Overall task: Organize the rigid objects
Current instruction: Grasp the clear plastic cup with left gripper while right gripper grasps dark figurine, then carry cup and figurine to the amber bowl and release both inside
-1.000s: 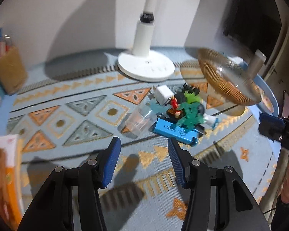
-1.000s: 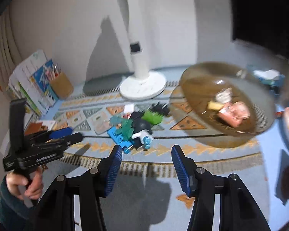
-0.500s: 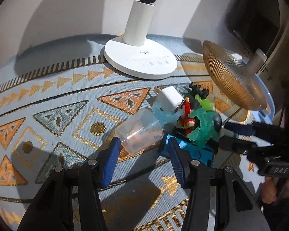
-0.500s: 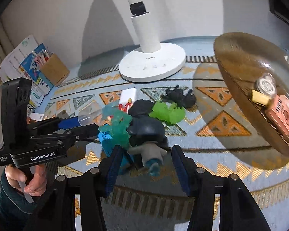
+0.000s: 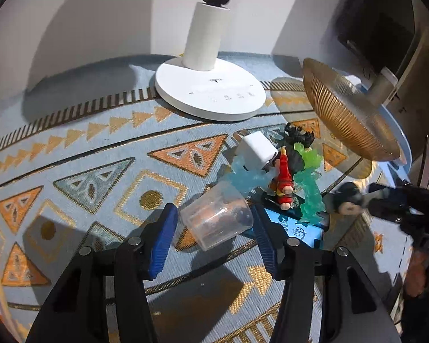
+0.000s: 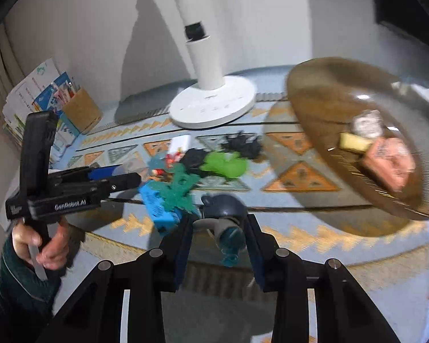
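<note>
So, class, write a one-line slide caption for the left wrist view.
Open left gripper straddles a tipped clear plastic cup beside a toy pile on a patterned mat.

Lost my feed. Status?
Left gripper open, straddling tipped clear cup. Right gripper closing around dark-capped figure. Toy pile crowds both.

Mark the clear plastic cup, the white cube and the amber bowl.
clear plastic cup (image 5: 217,217), left wrist view, on its side wall.
white cube (image 5: 256,150), left wrist view, top face.
amber bowl (image 5: 346,120), left wrist view, ribbed outer wall.
</note>
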The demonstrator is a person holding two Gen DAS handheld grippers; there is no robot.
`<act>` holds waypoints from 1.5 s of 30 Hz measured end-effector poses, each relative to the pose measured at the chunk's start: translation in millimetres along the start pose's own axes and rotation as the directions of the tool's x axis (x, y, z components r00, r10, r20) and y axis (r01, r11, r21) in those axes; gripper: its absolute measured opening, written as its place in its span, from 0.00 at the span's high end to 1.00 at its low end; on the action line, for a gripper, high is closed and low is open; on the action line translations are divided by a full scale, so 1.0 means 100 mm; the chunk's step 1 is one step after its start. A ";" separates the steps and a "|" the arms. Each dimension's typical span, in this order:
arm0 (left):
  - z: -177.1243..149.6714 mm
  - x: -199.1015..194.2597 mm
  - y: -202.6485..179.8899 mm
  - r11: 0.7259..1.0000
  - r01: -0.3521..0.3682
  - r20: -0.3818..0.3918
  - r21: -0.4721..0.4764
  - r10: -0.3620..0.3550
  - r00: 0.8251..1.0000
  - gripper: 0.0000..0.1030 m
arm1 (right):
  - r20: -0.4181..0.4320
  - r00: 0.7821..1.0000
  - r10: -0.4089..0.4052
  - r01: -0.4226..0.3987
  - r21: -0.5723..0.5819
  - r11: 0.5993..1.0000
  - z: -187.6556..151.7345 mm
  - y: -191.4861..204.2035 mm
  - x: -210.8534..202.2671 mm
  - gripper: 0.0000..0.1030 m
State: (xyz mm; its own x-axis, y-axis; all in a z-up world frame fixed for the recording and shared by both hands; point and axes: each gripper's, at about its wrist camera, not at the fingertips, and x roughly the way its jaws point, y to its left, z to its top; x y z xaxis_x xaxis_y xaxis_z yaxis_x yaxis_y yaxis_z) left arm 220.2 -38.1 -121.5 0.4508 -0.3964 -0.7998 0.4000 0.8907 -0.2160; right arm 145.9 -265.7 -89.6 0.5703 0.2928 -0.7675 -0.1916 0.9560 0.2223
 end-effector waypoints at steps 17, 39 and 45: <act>-0.27 -0.65 -0.23 0.999 -0.003 0.164 -0.052 0.011 0.986 0.56 | -0.054 0.999 -0.005 0.003 -0.041 0.999 -0.57 -0.16 -0.12 0.40; -0.40 -0.95 -0.88 1.000 -0.001 0.182 0.030 -0.004 0.983 0.56 | 0.026 0.996 -0.081 0.081 -0.034 0.996 -0.45 0.00 -0.21 0.48; -0.12 -1.14 -1.34 0.994 0.058 0.231 0.091 -0.078 0.970 0.56 | 0.157 0.981 -0.112 0.112 0.005 0.994 -0.31 -0.08 -0.85 0.48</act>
State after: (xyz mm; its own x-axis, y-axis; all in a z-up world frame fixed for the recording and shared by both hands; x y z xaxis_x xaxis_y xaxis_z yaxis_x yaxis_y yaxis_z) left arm 106.0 -109.4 -8.4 0.5906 -0.5052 -0.6292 0.4962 0.8423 -0.2106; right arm 74.1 -299.1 -44.5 0.7062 0.1838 -0.6838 -0.1228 0.9829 0.1375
